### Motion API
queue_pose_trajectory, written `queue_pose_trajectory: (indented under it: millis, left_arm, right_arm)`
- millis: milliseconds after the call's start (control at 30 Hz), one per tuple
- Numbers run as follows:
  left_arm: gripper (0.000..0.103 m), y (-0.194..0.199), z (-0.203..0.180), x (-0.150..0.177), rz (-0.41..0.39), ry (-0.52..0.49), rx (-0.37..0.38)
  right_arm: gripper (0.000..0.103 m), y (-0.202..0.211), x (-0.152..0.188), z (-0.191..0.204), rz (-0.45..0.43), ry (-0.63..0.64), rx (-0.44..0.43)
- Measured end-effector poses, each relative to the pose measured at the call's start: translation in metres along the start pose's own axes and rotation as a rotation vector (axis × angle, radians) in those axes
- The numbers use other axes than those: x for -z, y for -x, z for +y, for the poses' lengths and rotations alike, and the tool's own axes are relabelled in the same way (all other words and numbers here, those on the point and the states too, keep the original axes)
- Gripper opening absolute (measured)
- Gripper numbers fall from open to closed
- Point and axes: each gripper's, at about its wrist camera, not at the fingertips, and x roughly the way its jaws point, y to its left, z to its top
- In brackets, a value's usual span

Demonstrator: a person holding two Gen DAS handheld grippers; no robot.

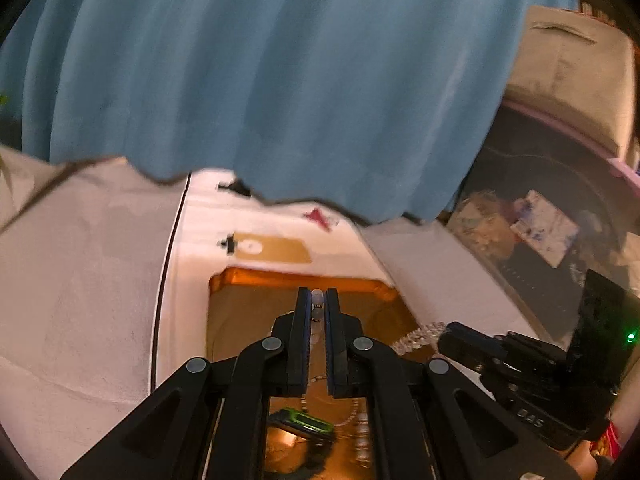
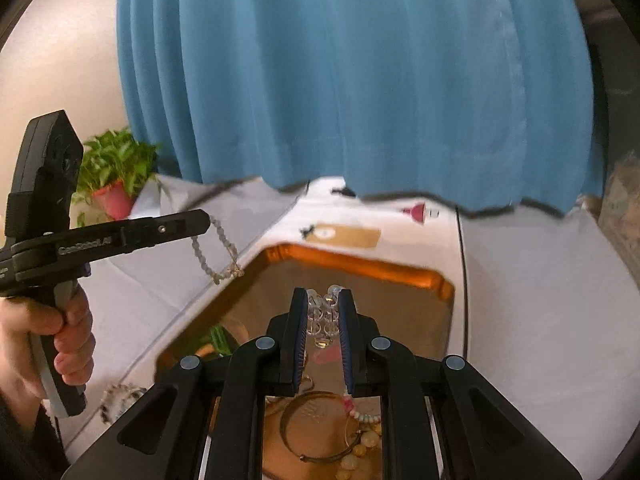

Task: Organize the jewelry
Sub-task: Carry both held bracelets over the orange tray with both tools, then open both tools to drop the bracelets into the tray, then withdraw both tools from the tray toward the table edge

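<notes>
An orange mirrored tray (image 1: pixel 300 278) (image 2: pixel 360 264) lies on a white cloth. My left gripper (image 1: pixel 317 296) is shut on a pale bead bracelet (image 1: pixel 317 310); in the right wrist view the left gripper (image 2: pixel 200 220) holds that bracelet (image 2: pixel 216 256) dangling over the tray's left edge. My right gripper (image 2: pixel 325 296) is shut on a clear crystal bead bracelet (image 2: pixel 324 316) above the tray; in the left wrist view the right gripper (image 1: pixel 444 336) has those beads (image 1: pixel 416 336) at its tip. A gold bangle (image 2: pixel 316 428), yellow beads (image 2: pixel 360 448) and a green-black band (image 1: pixel 304 424) lie in the tray.
A blue curtain (image 2: pixel 340 80) hangs behind the table. A potted plant (image 2: pixel 116 176) stands at the far left. A brown tag (image 2: pixel 344 235) and a small red item (image 2: pixel 416 212) lie beyond the tray. Another bead bracelet (image 2: pixel 120 396) lies on the cloth left of the tray.
</notes>
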Motion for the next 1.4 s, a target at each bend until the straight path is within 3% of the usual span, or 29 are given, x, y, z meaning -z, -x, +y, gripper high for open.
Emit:
queue_pose_trajectory:
  millis: [267,367,433,533,633,700,767,867,1133,1200,1267,1333,1400]
  left_arm:
    - [0.004,-0.043,0.032,0.021,0.149,0.059,-0.069]
    - [0.004,-0.057,0.037,0.033,0.217,0.037,-0.114]
    - [0.004,-0.061,0.035,0.038,0.232,-0.014,-0.164]
    - [0.004,-0.061,0.035,0.042,0.257,-0.027,-0.174]
    - [0.012,-0.053,0.028,0.04,0.258,-0.049,-0.195]
    - [0.031,-0.044,0.021,0.041,0.253,-0.074,-0.217]
    - [0.05,-0.034,0.015,0.041,0.238,-0.098,-0.249]
    - [0.058,-0.008,0.006,0.047,0.214,-0.097,-0.287]
    - [0.066,0.076,-0.028,0.079,0.16,-0.063,-0.267]
    - [0.067,0.095,-0.039,0.089,0.163,-0.064,-0.266]
    - [0.07,0.115,-0.047,0.099,0.158,-0.059,-0.261]
    - [0.074,0.136,-0.057,0.109,0.155,-0.053,-0.27]
    - [0.078,0.154,-0.065,0.117,0.149,-0.042,-0.256]
  right_arm:
    - [0.016,-0.039,0.019,-0.007,0.101,-0.043,-0.007]
    - [0.016,-0.05,0.025,-0.004,0.151,-0.029,0.004]
    - [0.016,-0.055,0.031,-0.001,0.19,-0.019,0.018]
    - [0.016,-0.06,0.039,0.002,0.234,-0.005,0.048]
    - [0.019,-0.054,0.04,0.002,0.216,-0.015,0.071]
    - [0.027,-0.045,0.036,0.003,0.192,-0.027,0.086]
    - [0.048,-0.036,0.032,0.006,0.175,-0.025,0.082]
    - [0.057,-0.02,0.031,0.017,0.154,0.009,0.093]
    - [0.069,0.047,0.066,0.047,0.136,-0.041,0.064]
    - [0.075,0.07,0.073,0.061,0.137,-0.046,0.046]
    - [0.091,0.093,0.08,0.075,0.134,-0.043,0.041]
    - [0.099,0.123,0.088,0.09,0.116,-0.05,0.047]
    - [0.101,0.149,0.094,0.1,0.104,-0.064,0.046]
